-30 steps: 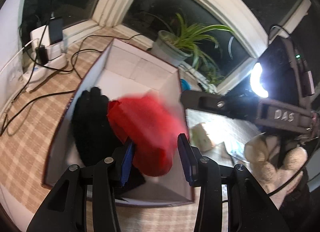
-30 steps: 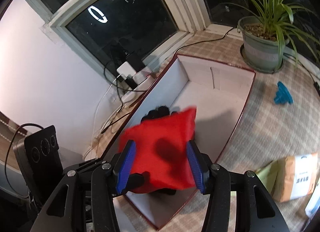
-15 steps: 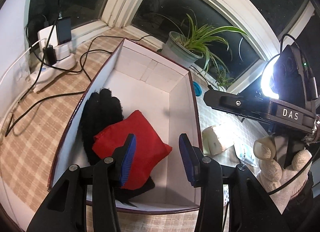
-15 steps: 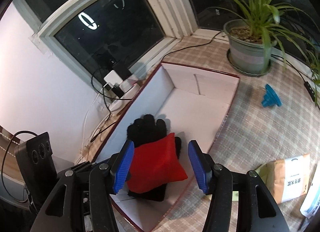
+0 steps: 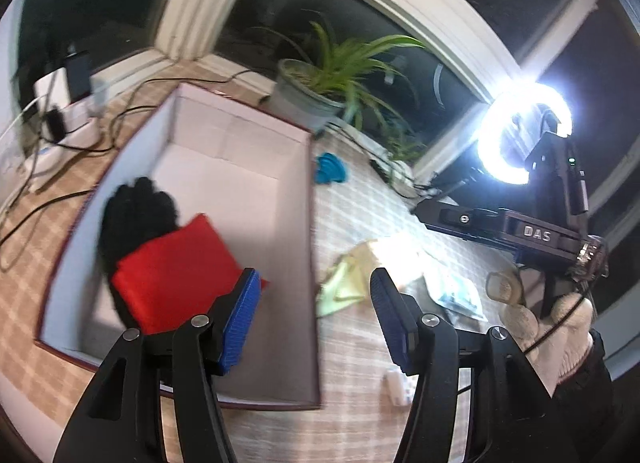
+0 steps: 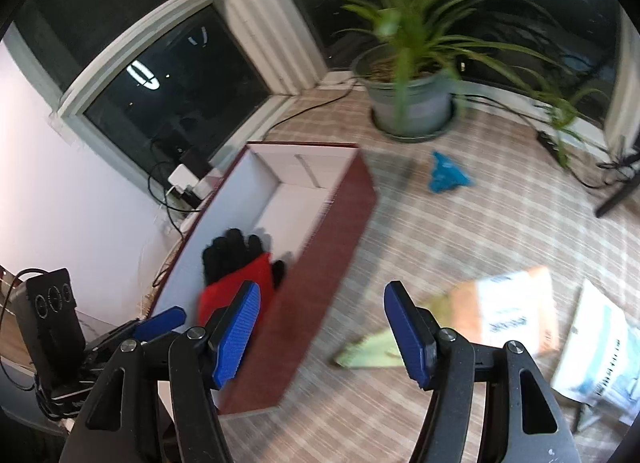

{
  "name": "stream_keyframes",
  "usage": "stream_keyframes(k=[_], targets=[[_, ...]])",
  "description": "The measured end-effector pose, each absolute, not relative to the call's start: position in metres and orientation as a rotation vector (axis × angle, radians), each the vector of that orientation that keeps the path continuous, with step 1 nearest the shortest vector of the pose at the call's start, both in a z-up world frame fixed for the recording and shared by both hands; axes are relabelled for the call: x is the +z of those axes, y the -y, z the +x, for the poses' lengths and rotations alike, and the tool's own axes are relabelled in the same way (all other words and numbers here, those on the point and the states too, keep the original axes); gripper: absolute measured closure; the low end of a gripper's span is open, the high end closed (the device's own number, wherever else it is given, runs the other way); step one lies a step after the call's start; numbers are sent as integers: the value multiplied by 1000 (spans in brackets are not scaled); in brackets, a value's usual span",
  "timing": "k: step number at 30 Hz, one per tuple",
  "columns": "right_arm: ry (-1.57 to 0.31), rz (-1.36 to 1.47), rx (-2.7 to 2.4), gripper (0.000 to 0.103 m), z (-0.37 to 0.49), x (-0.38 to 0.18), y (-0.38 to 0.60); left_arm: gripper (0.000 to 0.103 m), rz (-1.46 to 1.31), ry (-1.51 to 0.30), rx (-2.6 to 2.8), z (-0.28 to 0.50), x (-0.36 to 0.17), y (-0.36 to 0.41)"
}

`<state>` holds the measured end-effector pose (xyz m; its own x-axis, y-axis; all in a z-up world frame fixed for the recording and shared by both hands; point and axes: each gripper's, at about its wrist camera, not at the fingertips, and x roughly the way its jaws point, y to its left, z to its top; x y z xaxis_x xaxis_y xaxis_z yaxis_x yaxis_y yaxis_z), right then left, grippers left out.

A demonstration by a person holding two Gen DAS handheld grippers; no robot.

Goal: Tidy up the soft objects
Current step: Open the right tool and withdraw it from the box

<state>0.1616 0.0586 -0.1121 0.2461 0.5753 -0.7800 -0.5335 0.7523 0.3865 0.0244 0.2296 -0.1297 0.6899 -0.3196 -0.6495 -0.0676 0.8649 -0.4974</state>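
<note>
A red cushion (image 5: 176,263) lies on a black glove (image 5: 136,207) inside a white box with a dark red rim (image 5: 240,167). Both show in the right wrist view too: the cushion (image 6: 236,287), the glove (image 6: 228,259), the box (image 6: 332,231). My left gripper (image 5: 312,323) is open and empty, above the box's right wall. My right gripper (image 6: 324,335) is open and empty, to the right of the box. A tan and green soft packet (image 6: 480,323) lies on the checked cloth ahead of it; it also shows in the left wrist view (image 5: 360,275).
A potted spider plant (image 6: 412,99) stands at the back by the window. A blue item (image 6: 448,175) lies on the cloth. Chargers and cables (image 5: 60,115) sit left of the box. A ring light (image 5: 520,135) glares at right. White packets (image 6: 600,347) lie at right.
The red cushion dropped out of both grippers' reach and settled on the glove in the box. Both grippers have since swung right, away from the box, and stand wider open.
</note>
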Motion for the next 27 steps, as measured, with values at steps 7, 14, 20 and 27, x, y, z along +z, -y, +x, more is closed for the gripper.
stream_keyframes(k=[7, 14, 20, 27], targets=[[-1087, 51, 701, 41, 163, -110, 7, 45, -498, -826, -220, 24, -127, -184], [-1130, 78, 653, 41, 165, -124, 72, 45, -497, -882, -268, 24, -140, -142], [-1184, 115, 652, 41, 165, -138, 112, 45, -492, -935, -281, 21, -151, -115], [-1210, 119, 643, 41, 150, -154, 154, 45, -521, -987, -296, 19, -166, -85]])
